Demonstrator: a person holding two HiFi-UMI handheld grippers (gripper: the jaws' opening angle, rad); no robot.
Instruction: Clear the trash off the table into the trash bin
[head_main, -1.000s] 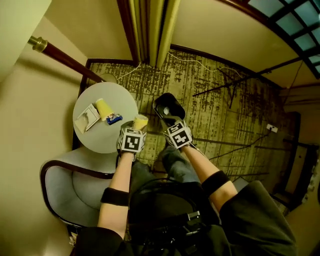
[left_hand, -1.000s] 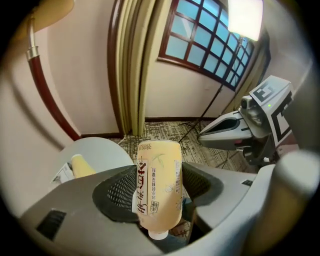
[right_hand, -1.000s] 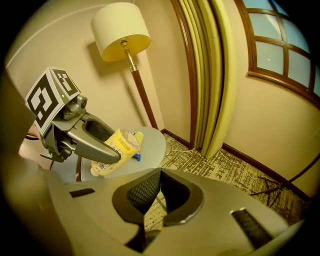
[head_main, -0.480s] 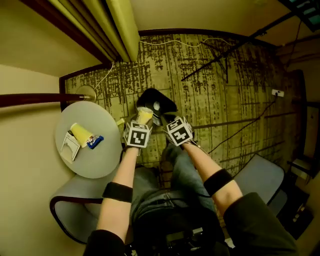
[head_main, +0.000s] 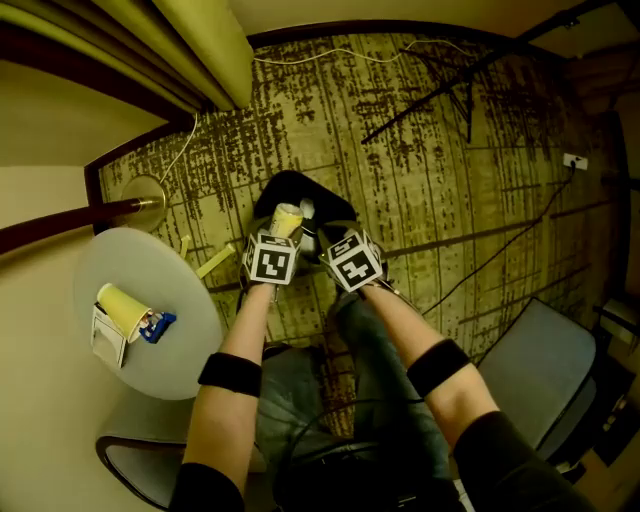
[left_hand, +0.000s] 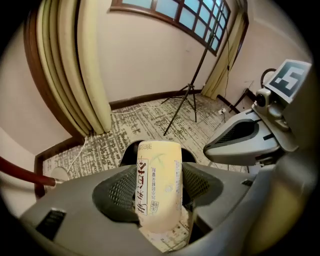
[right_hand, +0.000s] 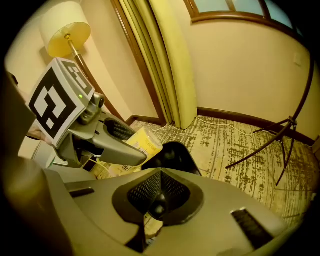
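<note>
Left tongs (head_main: 284, 229) gripping cup (left_hand: 159, 185), over bin (head_main: 277, 192) (right tongs (right_hand: 160, 197) closed)

Dim, warm yellow light tints every view. The lit floor lamp (right_hand: 64, 25) flares at the upper left of the right gripper view. Fisheye distortion bows the curtains (left_hand: 75, 65), corners fall to black, and the near end of the paper cup (left_hand: 159, 200) is softly blurred.

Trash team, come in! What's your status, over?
Left gripper shut on yellow cup, over black bin. Right gripper shut. Nothing blocking. Second cup on table.
</note>
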